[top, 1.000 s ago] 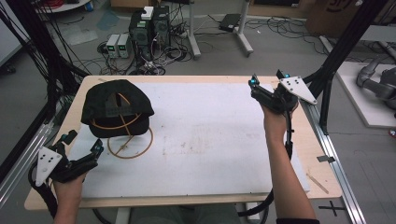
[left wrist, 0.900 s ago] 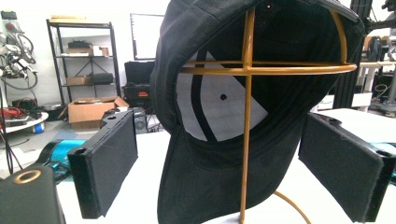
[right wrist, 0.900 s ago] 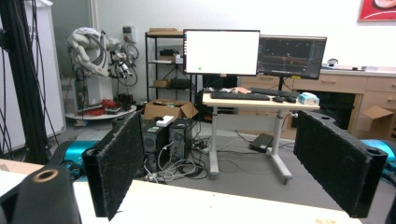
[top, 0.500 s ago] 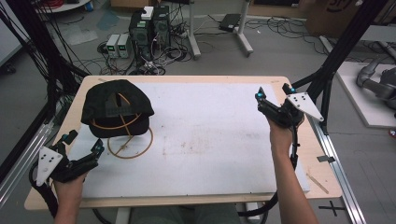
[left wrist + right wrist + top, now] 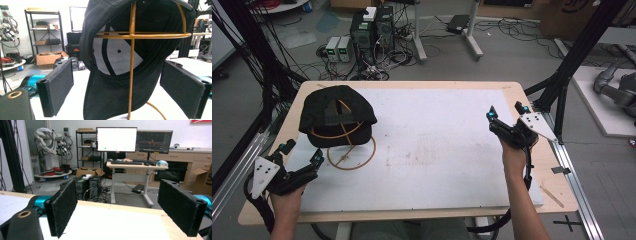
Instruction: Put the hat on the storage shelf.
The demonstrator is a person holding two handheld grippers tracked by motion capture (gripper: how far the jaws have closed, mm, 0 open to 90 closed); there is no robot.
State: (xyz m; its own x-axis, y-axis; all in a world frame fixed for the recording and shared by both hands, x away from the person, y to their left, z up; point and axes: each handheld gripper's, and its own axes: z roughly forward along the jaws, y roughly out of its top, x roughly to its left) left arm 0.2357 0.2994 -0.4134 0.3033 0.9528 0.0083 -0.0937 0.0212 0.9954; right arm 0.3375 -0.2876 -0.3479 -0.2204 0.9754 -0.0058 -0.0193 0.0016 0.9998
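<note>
White board [image 5: 437, 150] covered most of the table, black cap [image 5: 336, 112] sitting on its gold wire stand [image 5: 351, 157] far left. Left gripper [image 5: 302, 152] sat near it, jaws wide apart, empty; right gripper [image 5: 506, 116] also gaped over bare board. Looked like the approach step, guessing the cap gets grabbed next.

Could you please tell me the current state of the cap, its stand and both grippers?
black cap: hanging on the stand, not gripped.
gold wire stand: upright on the white table top.
left gripper: open, facing the cap, holding nothing.
right gripper: open, holding nothing, at the table's right side.
</note>
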